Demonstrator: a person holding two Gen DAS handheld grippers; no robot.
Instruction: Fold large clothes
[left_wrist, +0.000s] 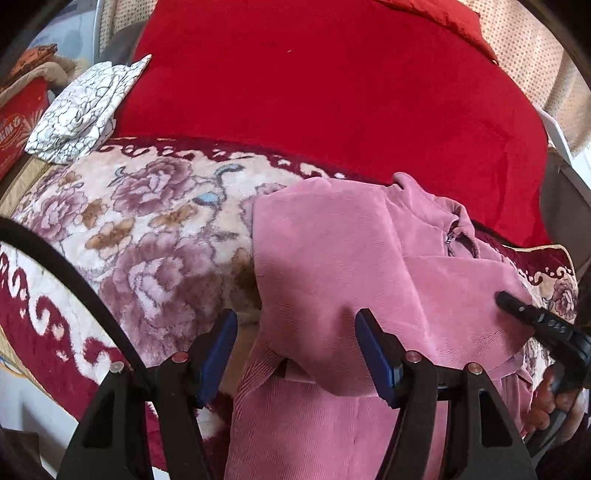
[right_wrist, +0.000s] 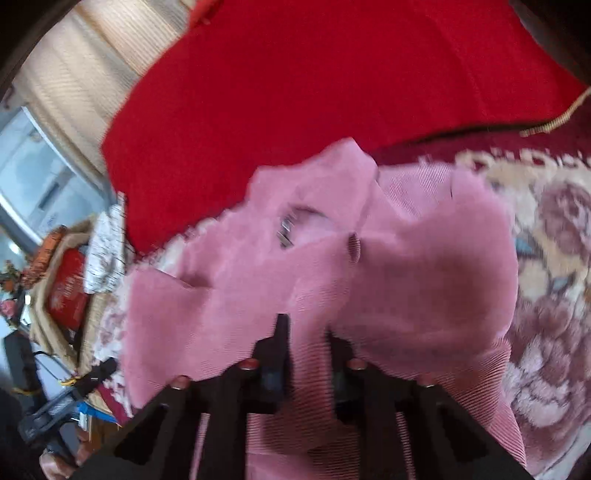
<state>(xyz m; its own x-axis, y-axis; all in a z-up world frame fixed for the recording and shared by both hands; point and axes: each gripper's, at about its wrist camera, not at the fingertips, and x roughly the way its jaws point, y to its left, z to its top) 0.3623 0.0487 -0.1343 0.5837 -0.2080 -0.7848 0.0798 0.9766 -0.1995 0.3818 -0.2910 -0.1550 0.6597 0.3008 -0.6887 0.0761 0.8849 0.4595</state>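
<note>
On the floral blanket (left_wrist: 155, 221): one pink jacket (left_wrist: 332, 258).
Your left tongs (left_wrist: 295, 325): wide.
Your right tongs (right_wrist: 306, 332): clamping jacket.

One pink garment (left_wrist: 332, 251) lies here, with one floral blanket (left_wrist: 147, 221) and one red blanket (left_wrist: 314, 92). Two grippers show: left gripper (left_wrist: 295, 325), right gripper (right_wrist: 306, 332).

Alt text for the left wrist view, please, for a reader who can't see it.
An open left hand-held gripper hovers over a pink corduroy jacket partly folded on a floral blanket. The right hand-held gripper rests on the jacket; a red blanket lies beyond.
</note>
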